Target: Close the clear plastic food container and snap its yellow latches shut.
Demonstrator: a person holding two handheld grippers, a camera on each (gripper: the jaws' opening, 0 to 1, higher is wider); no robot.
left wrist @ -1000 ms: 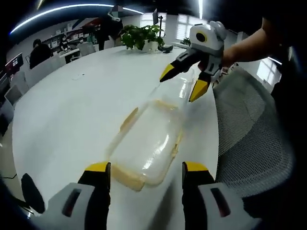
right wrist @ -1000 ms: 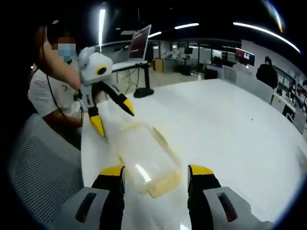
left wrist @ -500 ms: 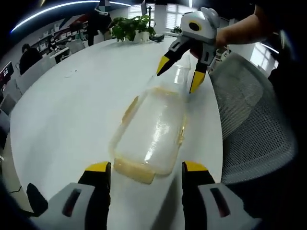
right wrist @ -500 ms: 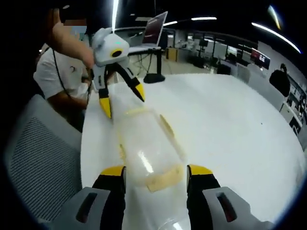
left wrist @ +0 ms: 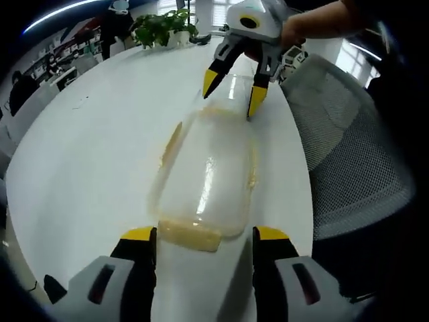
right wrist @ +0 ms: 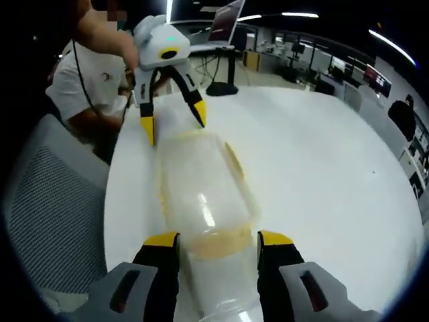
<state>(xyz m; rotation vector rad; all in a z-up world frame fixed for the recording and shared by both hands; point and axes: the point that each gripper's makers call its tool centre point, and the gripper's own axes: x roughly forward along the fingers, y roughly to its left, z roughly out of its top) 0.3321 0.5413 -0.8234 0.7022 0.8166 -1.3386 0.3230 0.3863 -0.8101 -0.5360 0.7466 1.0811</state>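
Observation:
The clear plastic food container [left wrist: 204,181] lies lengthwise on the white table [left wrist: 87,154], with yellow latches at its near end [left wrist: 191,236] and along its left side [left wrist: 173,141]. My left gripper [left wrist: 204,235] is open, its jaws on either side of the near end latch. At the far end, my right gripper [left wrist: 232,94] is open too, its yellow tips straddling that end. In the right gripper view the same container [right wrist: 201,188] runs away from my right gripper [right wrist: 218,239], and the left gripper [right wrist: 173,126] spans the far end. I cannot tell whether the latches are snapped.
A grey mesh chair [left wrist: 342,154] stands tight against the table edge beside the container. A potted plant [left wrist: 157,27] sits at the far side. A laptop on a stand [right wrist: 224,40] and a seated person [right wrist: 87,80] are behind the left gripper.
Both grippers have closed in on the container's two ends, so the container now reaches between each gripper's own jaws. Both stay open.

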